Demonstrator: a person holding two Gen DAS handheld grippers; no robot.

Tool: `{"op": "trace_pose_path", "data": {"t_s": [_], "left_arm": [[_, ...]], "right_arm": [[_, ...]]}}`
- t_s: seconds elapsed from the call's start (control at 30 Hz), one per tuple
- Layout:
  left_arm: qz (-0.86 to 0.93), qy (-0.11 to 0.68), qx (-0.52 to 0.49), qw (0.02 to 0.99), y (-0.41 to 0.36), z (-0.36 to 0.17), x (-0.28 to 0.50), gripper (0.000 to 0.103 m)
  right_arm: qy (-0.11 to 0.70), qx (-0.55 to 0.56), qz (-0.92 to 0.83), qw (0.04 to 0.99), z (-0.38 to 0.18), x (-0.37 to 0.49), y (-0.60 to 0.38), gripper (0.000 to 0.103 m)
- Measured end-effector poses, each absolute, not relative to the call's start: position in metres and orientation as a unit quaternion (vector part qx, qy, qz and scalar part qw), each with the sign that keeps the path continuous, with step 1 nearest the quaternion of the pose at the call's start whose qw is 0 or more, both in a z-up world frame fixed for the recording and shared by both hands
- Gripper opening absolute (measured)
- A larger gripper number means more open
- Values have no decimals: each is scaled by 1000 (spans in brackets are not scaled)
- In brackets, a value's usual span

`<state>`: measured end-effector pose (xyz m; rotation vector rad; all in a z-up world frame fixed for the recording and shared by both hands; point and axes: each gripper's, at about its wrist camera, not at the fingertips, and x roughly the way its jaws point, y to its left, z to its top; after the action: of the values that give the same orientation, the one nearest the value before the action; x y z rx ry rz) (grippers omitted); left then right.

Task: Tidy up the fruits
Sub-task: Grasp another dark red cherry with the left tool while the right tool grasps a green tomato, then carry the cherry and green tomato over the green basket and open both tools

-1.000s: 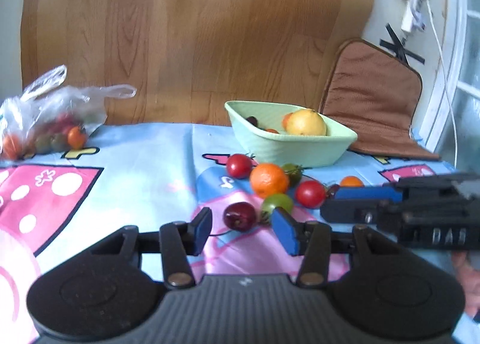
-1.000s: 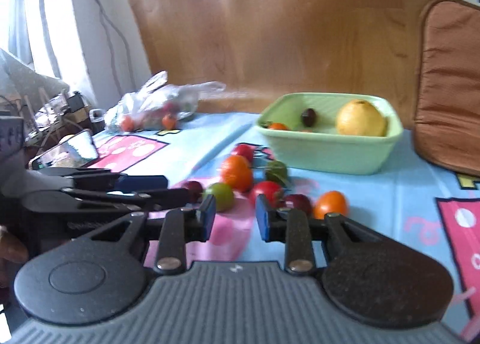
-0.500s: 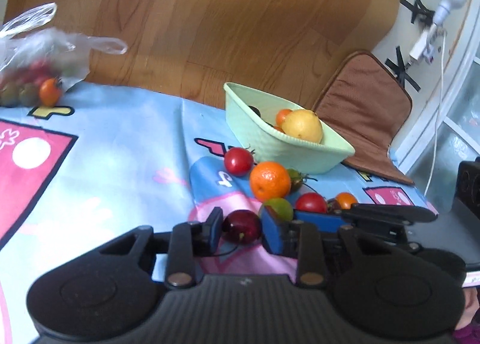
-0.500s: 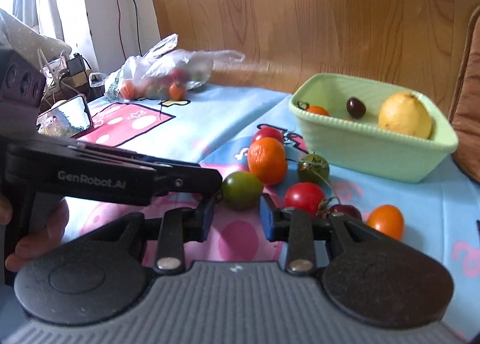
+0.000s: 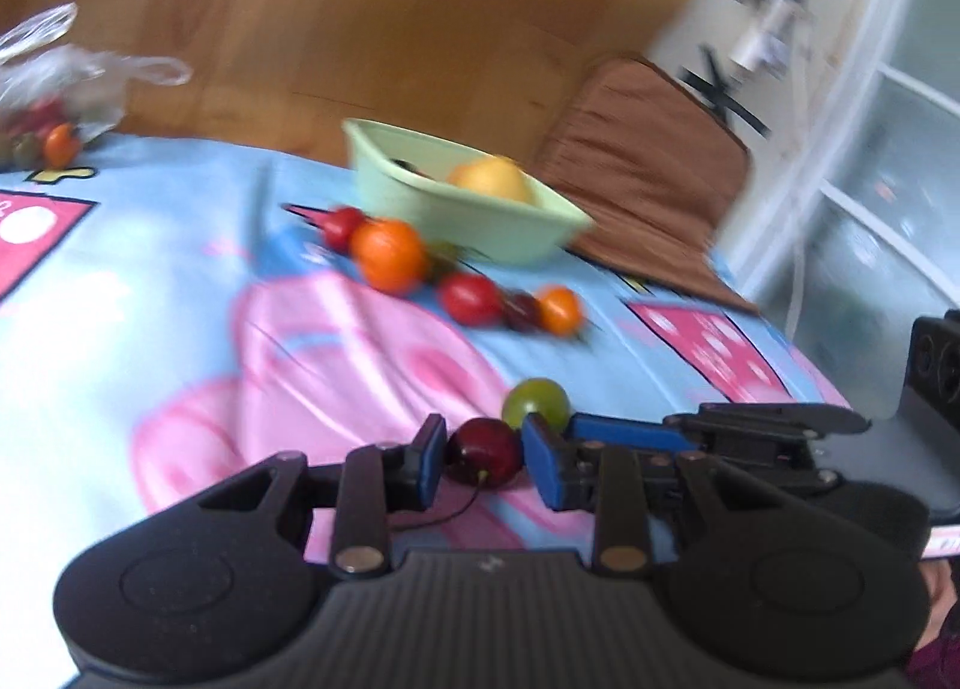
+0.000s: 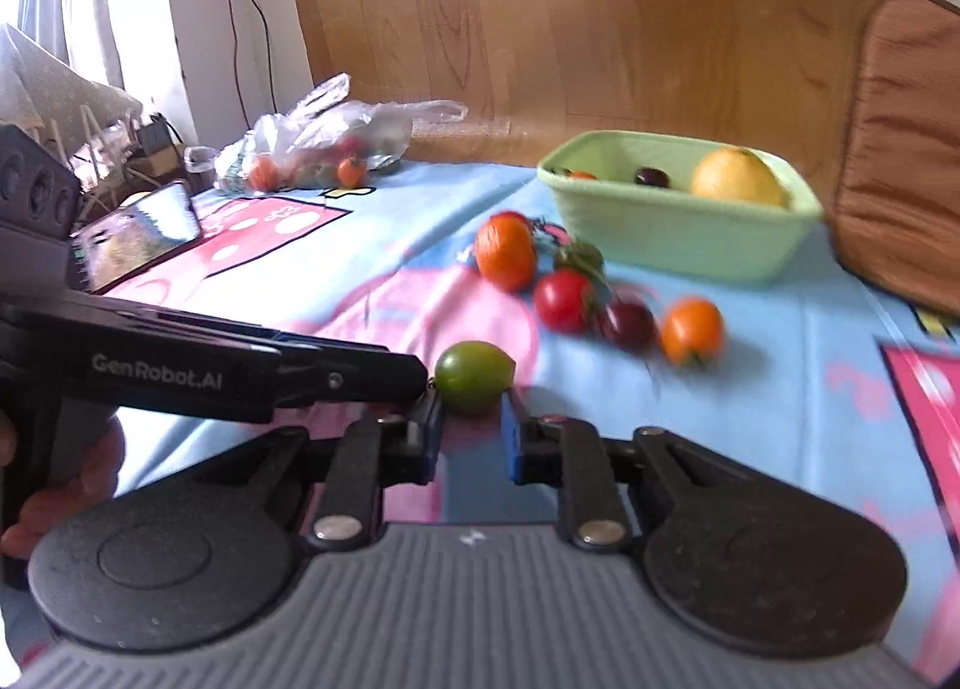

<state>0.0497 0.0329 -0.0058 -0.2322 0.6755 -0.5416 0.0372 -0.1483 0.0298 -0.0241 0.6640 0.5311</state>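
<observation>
Both grippers have drawn back from the fruit cluster since a second ago, each carrying off one fruit as its jaws closed.

Left wrist view, blurred: the left gripper (image 5: 483, 464) has its jaws pinching a dark red cherry (image 5: 485, 451), whose thin stem trails down toward the camera. Just behind it, touching or nearly so, sits the green tomato (image 5: 536, 402), with the blue-tipped right gripper (image 5: 606, 426) reaching in from the right. Farther back on the cartoon-print cloth (image 5: 180, 281) lies the rest of the cluster: an orange (image 5: 389, 255), a red tomato (image 5: 469, 299), a small orange tomato (image 5: 559, 309). Behind them stands the pale green bowl (image 5: 480, 221), holding a yellow fruit (image 5: 493, 180). A plastic bag (image 5: 54, 89) of tomatoes lies far left.

Right wrist view: the right gripper (image 6: 472, 431) has its jaws pressed on the green tomato (image 6: 474, 376) from both sides, above the cloth-covered surface. The left gripper's (image 6: 420, 383) black body comes in from the left, tip just beside the tomato; a hand (image 6: 66, 479) grips its handle. The bowl (image 6: 678, 233) stands well apart, up right, with the yellow fruit (image 6: 737, 183) and a dark cherry (image 6: 651, 177) inside. A phone (image 6: 135, 236) leans at left.
</observation>
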Motion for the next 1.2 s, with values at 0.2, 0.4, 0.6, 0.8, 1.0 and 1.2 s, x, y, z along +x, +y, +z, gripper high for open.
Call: {"op": "trace_pose_path", "data": {"t_s": [0.2,0.4,0.6,0.8,1.0,1.2], "left_arm": [[-268,307,-61,911,10,-2,15,29],[-241,305,-81,918,19,-2,18,33],[-234,303,-65,922,14,-4,18,37],[-248,301,-44,920,7,-4,12,29],[-287,312,-52,904,2,-6,-14,29],[-299,318,-58,898,-1,-4,-23,29]], "right_arm": [[308,-17,232,923,30,-28,-173,19],[288,5,204,935,40,-5,-180,40],[310,56,209,926,27,22,-175,50],[313,48,209,925,27,5,-177,31],[306,24,233,923,28,-42,-190,31],[297,53,225,926,29,-61,-203,31]]}}
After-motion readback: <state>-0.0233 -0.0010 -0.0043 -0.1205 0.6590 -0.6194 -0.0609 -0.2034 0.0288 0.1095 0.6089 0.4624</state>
